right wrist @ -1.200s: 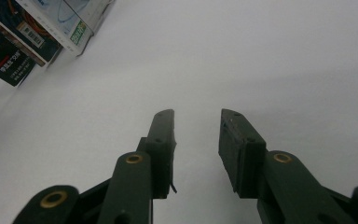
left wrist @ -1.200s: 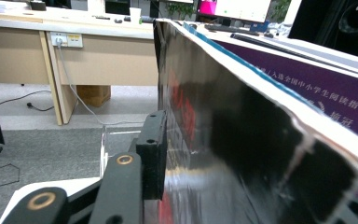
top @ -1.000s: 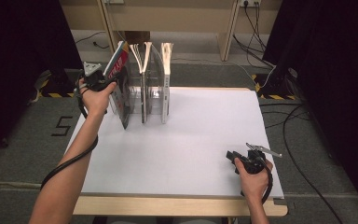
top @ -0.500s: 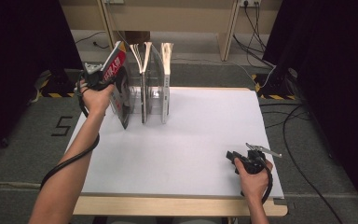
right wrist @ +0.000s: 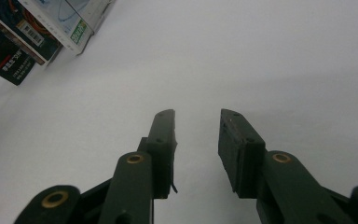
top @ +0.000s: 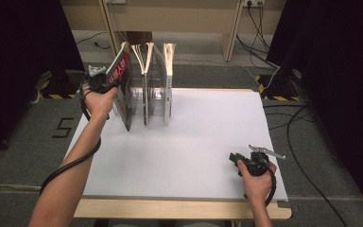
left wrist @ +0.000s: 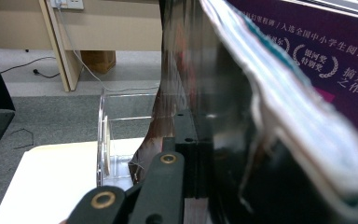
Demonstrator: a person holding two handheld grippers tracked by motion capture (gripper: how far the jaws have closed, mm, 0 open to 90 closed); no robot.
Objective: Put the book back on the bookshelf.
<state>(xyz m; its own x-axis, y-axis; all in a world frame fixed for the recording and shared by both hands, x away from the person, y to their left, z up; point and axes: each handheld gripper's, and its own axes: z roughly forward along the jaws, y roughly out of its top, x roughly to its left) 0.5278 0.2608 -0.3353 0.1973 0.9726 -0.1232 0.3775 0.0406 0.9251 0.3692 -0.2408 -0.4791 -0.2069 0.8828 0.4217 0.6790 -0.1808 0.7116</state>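
left gripper clamps the leaning book at the rack

the left gripper (top: 113, 84) sits at the far left corner of the white table (top: 208, 142), and its jaws have just been closing — they are now clenched on the red-covered book (top: 122, 78). the book stands tilted, its top edge leaning away from the clear rack (top: 157, 97) toward the gripper's side, its bottom corner down on the table just below the jaws. in the left gripper view the book (left wrist: 279, 107) is right against the gripper (left wrist: 191, 154), its fanned page edges and purple cover spreading to the right of the jaws, while the clear rack (left wrist: 103, 140) shows just to the left of them.

beyond the held book, on the side away from the left gripper, two more books (top: 157, 59) stand upright in the rack, their pages splayed at the top.

the right gripper (top: 238, 160) rests on the table near the right front corner, well apart from the rack. in the right gripper view its jaws stand released with bare table (right wrist: 261, 60) between them — the books (right wrist: 42, 32) lie far off to the upper left of the gripper (right wrist: 196, 122).
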